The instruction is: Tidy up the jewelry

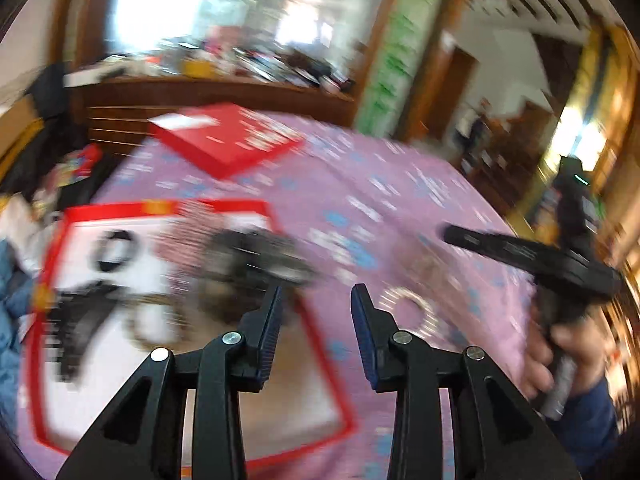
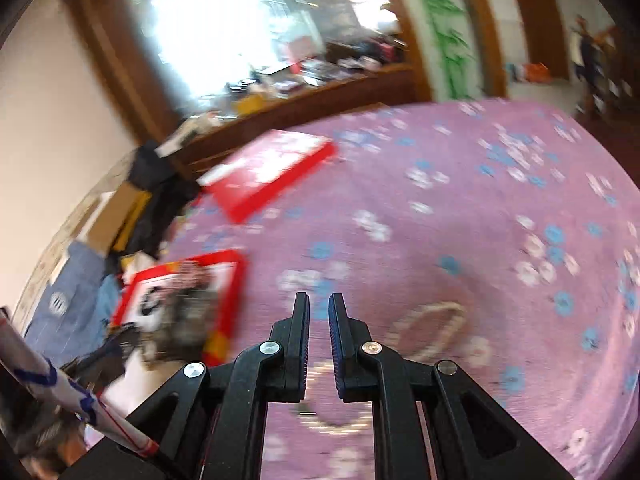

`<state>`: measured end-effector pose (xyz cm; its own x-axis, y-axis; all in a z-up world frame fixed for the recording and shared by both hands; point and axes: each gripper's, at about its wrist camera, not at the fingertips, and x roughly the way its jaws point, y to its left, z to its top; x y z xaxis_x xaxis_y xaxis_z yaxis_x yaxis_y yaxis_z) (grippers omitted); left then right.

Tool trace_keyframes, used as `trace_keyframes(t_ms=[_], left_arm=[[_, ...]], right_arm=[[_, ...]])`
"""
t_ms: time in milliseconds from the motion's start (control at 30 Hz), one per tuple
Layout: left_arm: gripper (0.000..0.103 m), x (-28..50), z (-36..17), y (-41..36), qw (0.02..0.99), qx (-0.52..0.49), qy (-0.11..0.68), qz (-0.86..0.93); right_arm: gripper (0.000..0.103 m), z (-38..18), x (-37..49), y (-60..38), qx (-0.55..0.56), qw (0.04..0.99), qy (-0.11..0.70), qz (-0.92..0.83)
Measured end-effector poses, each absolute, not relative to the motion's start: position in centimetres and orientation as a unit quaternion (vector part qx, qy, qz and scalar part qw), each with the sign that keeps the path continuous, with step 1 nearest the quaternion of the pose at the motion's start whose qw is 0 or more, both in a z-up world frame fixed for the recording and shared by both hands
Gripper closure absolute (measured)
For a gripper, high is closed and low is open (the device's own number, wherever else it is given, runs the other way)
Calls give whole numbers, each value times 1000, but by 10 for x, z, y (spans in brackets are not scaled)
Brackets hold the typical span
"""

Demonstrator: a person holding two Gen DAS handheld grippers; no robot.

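Purple flowered cloth fills both views, and everything swims with motion blur. Left gripper hangs over the cloth with its jaws spread wide and nothing between them. Right gripper has its jaws drawn close, a narrow gap left, and nothing pinched that I can see; in the left view it shows side-on, gripped by a hand in a blue sleeve.

Red-rimmed tray lies on the cloth, just left of the left gripper. Dark jewelry is heaped in it: a black ring shape, a smeared dark cluster, a pale chain loop. What each piece is, the blur hides.

Right of the tray, on bare cloth, lies a pale beaded bracelet. The right view shows a pale hoop just right of the fingers and a second beaded ring partly hidden beneath them.

Beyond the tray sits a red lid, flat on the cloth.
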<state>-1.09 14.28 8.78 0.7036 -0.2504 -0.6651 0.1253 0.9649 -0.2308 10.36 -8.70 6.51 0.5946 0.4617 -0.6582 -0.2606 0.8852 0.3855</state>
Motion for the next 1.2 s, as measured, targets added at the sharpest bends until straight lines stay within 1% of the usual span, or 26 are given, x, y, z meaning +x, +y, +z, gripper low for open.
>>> trace_keyframes(t_ms=[100, 233, 333, 467, 500, 533, 567, 600, 633, 667, 733, 800, 833, 867, 900, 933, 1033, 1167, 1200], left_arm=[[70, 13, 68, 98, 897, -60, 419, -129], [70, 50, 38, 50, 875, -14, 469, -119], [70, 71, 19, 33, 868, 18, 490, -80], [70, 82, 6, 27, 873, 42, 484, -54], [72, 82, 6, 27, 876, 45, 478, -53], [83, 80, 5, 26, 877, 43, 475, -56], [91, 79, 6, 25, 879, 42, 471, -61], [94, 78, 5, 23, 881, 47, 466, -64], [94, 78, 5, 22, 883, 50, 463, -64], [94, 77, 5, 21, 884, 50, 460, -69], [94, 77, 7, 23, 885, 44, 457, -80], [94, 76, 13, 25, 889, 33, 448, -86], [94, 75, 16, 29, 893, 25, 441, -90], [94, 75, 19, 31, 895, 19, 437, -90], [94, 74, 22, 33, 897, 15, 432, -89], [94, 73, 24, 36, 900, 10, 427, -89], [94, 71, 31, 41, 905, -3, 416, -88], [94, 67, 42, 47, 913, -15, 398, -91], [94, 66, 44, 48, 915, -16, 393, -91]], right_arm=[[92, 40, 117, -105, 141, 873, 427, 188], [92, 26, 128, -122, 163, 860, 450, 175], [93, 22, 131, -131, 161, 863, 453, 153], [93, 15, 135, -138, 162, 858, 468, 137], [93, 14, 135, -138, 158, 859, 470, 129], [93, 13, 136, -139, 154, 859, 472, 125], [93, 12, 137, -138, 150, 859, 474, 122], [92, 11, 137, -137, 144, 860, 476, 116], [88, 9, 139, -136, 136, 861, 479, 109], [82, 8, 140, -134, 129, 862, 479, 105], [76, 5, 141, -129, 111, 864, 480, 102], [76, 4, 141, -118, 80, 872, 472, 97], [76, 4, 141, -112, 53, 878, 467, 92], [84, 4, 140, -106, 33, 881, 465, 85], [94, 4, 140, -104, 21, 882, 464, 77], [98, 4, 141, -105, 17, 881, 467, 75], [98, 6, 141, -123, 54, 877, 472, 67], [98, 27, 132, -142, 97, 894, 431, 80], [98, 36, 127, -147, 113, 901, 407, 94]])
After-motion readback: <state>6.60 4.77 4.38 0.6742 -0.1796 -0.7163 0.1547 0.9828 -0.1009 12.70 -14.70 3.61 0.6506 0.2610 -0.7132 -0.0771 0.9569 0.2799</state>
